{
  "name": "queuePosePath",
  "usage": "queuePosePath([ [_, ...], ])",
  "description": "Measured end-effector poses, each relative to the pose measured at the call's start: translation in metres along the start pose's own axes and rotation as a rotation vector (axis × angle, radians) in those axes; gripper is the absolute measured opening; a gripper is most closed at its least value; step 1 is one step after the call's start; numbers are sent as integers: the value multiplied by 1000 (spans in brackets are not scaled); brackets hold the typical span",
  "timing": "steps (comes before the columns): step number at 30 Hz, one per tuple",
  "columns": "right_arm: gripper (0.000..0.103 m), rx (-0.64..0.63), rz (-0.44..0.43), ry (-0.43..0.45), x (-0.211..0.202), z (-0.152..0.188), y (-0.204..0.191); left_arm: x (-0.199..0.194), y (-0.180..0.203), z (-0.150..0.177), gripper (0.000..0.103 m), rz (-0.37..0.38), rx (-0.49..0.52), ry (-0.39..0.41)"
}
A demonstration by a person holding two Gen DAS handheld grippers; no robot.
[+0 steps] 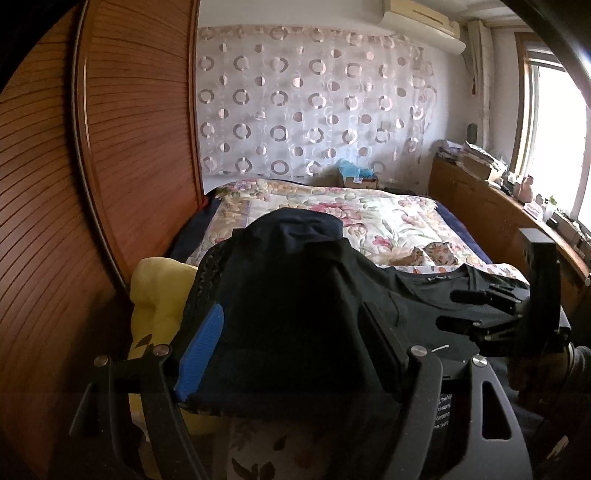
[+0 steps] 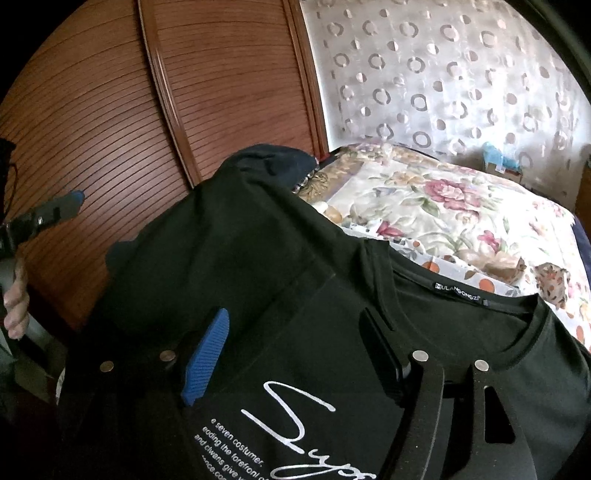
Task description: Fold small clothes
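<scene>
Black T-shirt [image 2: 332, 295] lies across the bed's [image 2: 461, 199] near edge, collar at right of frame, printed chest at the bottom. Right gripper [image 2: 291, 350] sits over that chest, jaws parted, nothing pinched. Left gripper [image 1: 291, 347], jaws also parted and empty, straddles the bunched sleeve side.

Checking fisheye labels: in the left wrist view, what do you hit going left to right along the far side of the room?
Slatted wooden wardrobe door → ring-patterned sheer curtain → air conditioner → window.
</scene>
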State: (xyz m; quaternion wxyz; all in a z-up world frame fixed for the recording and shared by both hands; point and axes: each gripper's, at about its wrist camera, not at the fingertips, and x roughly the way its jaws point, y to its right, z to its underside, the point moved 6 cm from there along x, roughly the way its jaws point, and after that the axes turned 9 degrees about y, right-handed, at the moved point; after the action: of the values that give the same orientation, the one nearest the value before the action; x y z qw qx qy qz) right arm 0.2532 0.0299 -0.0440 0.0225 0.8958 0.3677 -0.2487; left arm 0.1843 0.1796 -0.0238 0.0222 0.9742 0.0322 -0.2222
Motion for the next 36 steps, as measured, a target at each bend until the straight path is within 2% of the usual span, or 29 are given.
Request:
queuePosePath([
  [6,75,7,27,-5,-10,-6,27,6,19,9,76,31,7,-10],
  [13,75,25,150,-3,-61,15,62,18,75,25,76,129,58,-13],
  [21,75,98,419,-13,-167,68,141,38,137,48,76,261,109,-91],
  [27,75,229,607,-28,-241,117,194,62,169,77,76,302,169,-189],
  [32,75,338,686,-49,-280,149,215,74,186,95,76,309,220,-250],
  [36,75,401,676,-64,-287,160,213,80,191,103,76,310,236,-298],
])
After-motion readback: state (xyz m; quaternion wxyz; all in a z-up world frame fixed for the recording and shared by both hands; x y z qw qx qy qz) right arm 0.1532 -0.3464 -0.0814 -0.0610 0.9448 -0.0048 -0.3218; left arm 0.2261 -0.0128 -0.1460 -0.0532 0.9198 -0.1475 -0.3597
